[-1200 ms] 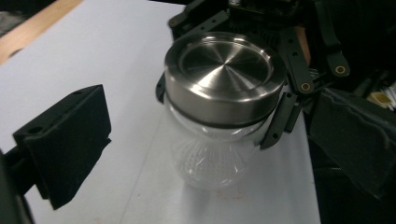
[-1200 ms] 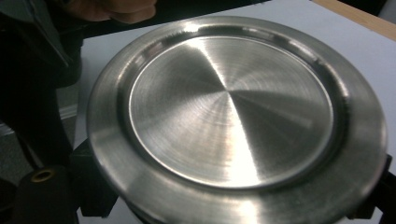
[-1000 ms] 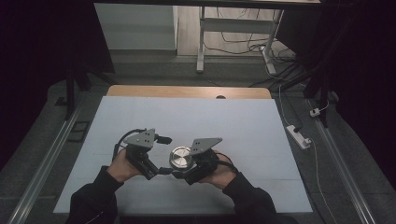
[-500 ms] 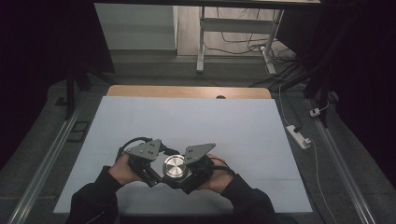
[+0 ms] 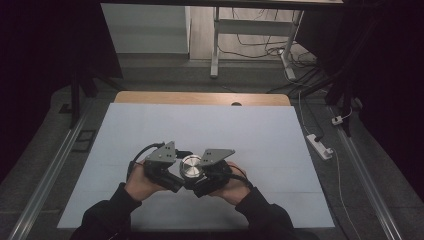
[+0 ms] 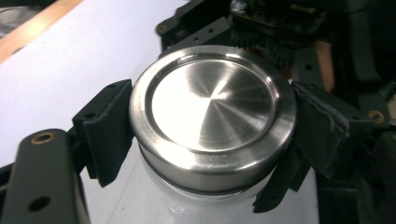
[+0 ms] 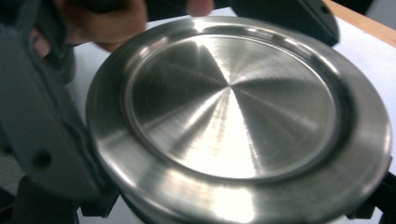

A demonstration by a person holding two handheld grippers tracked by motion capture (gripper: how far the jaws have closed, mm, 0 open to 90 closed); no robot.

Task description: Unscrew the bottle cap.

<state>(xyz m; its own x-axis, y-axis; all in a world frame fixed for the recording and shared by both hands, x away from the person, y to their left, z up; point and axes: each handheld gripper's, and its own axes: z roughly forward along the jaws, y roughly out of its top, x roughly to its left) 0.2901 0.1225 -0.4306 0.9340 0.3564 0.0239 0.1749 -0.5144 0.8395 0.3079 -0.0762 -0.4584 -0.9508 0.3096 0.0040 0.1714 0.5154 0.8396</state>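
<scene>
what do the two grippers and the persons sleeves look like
Both the left gripper and the right gripper are black, each topped by a grey three-cornered plate. A black cable loops from the left one. The jaw pads are ribbed black blocks with screw holes. The sleeves are dark, long.

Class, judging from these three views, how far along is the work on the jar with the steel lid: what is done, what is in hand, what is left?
Done: the clear jar with the round brushed-steel lid is gripped between both tools above the pale grey table. In hand: the left gripper has its black pads on the lid's rim; the right gripper appears to hold the jar lower down, partly hidden. Left: the lid sits on the jar, so probably unscrewing it.
</scene>
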